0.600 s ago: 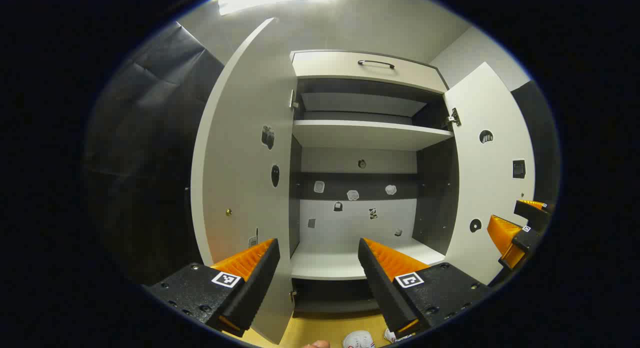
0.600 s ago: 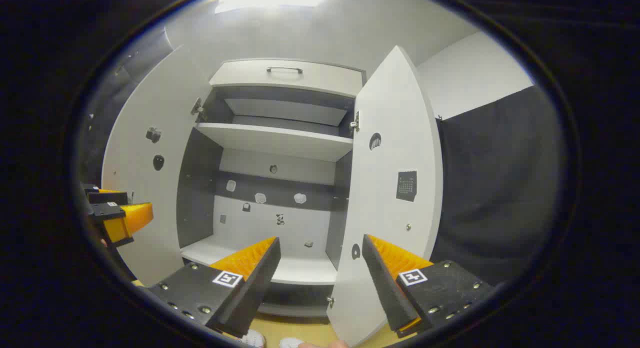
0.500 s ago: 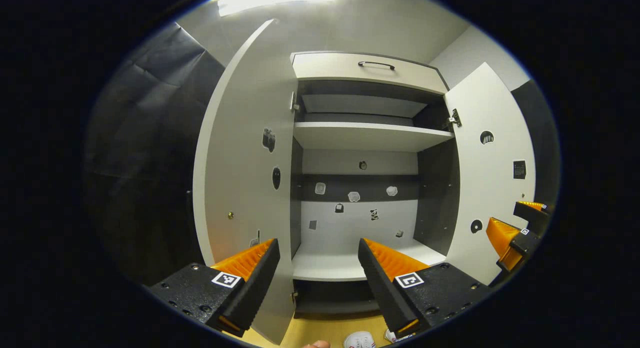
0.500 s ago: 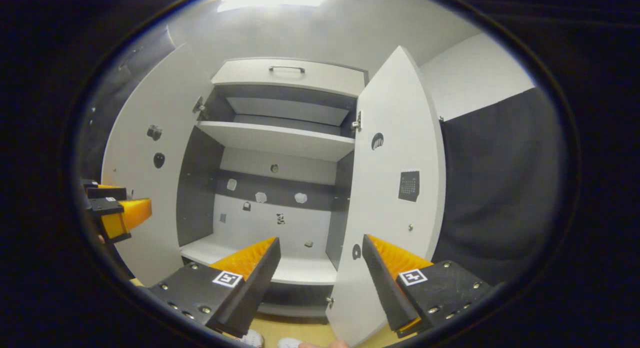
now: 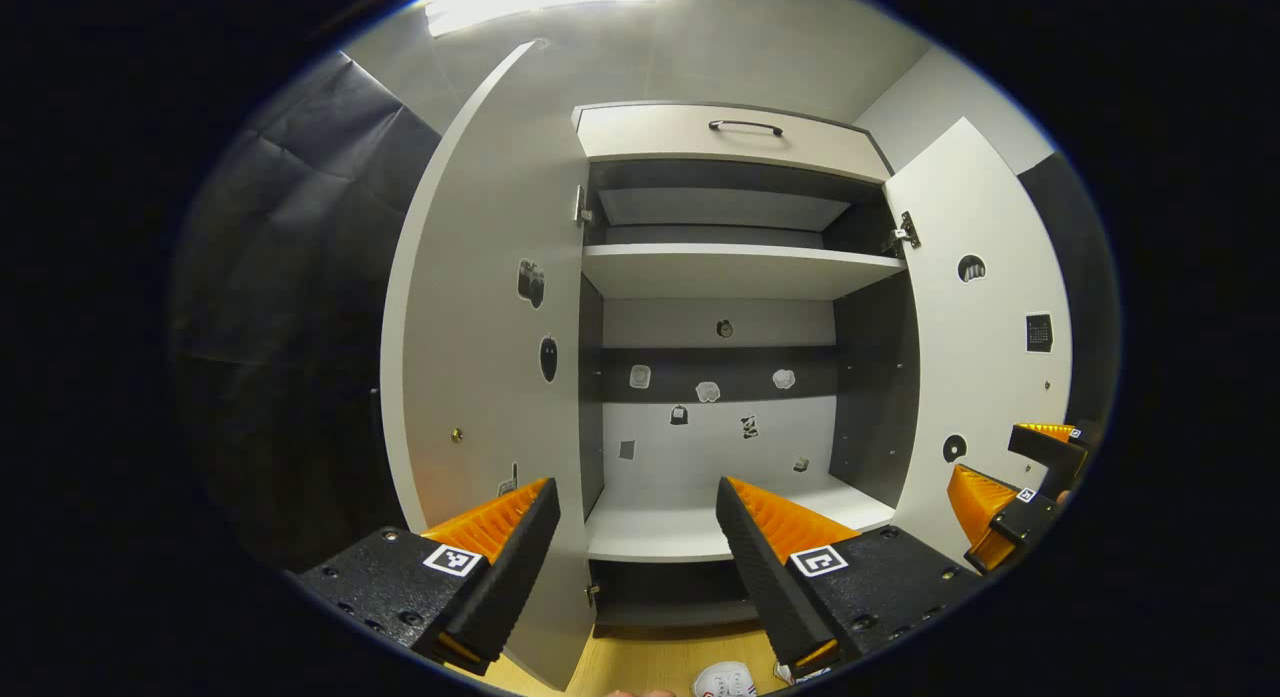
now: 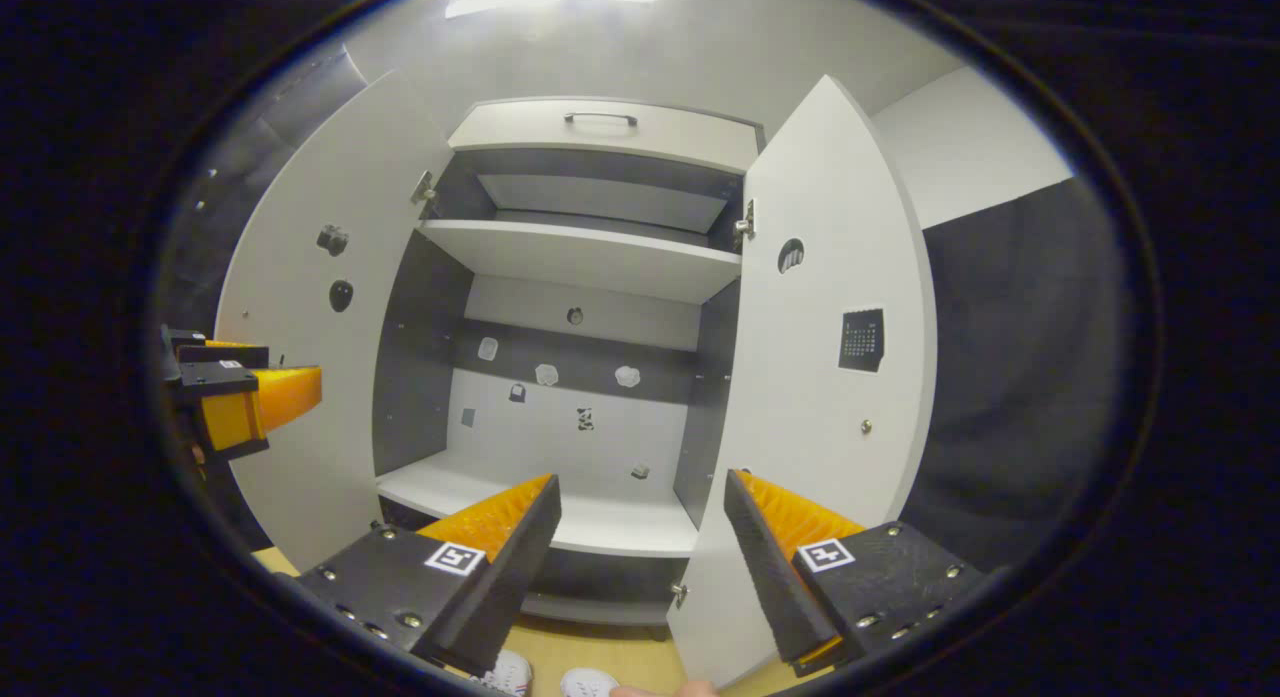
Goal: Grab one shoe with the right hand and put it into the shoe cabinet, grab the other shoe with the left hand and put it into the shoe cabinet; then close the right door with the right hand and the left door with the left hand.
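The white shoe cabinet (image 5: 735, 272) (image 6: 585, 262) stands in front of me with both doors swung wide. The left door (image 5: 470, 357) (image 6: 300, 307) and the right door (image 5: 985, 327) (image 6: 830, 377) frame bare shelves. Two white shoes (image 5: 722, 680) (image 6: 510, 670) lie on the wooden floor before the cabinet, cut off by the lower edge of each view. My left gripper (image 5: 635, 547) (image 6: 290, 369) is open and holds nothing. My right gripper (image 6: 640, 552) (image 5: 985, 457) is open too, by the right door's outer edge.
A closed drawer with a dark handle (image 5: 748, 127) (image 6: 600, 118) tops the cabinet. Small stickers dot the back panel (image 5: 708, 391) and both doors. Black cloth walls (image 5: 290, 327) (image 6: 1010, 377) flank the cabinet. Someone's fingertip (image 6: 650, 690) shows at the bottom edge.
The right gripper has sunk a little, so the cabinet sits higher and further right in its view. The left gripper has barely shifted. Both stay open.
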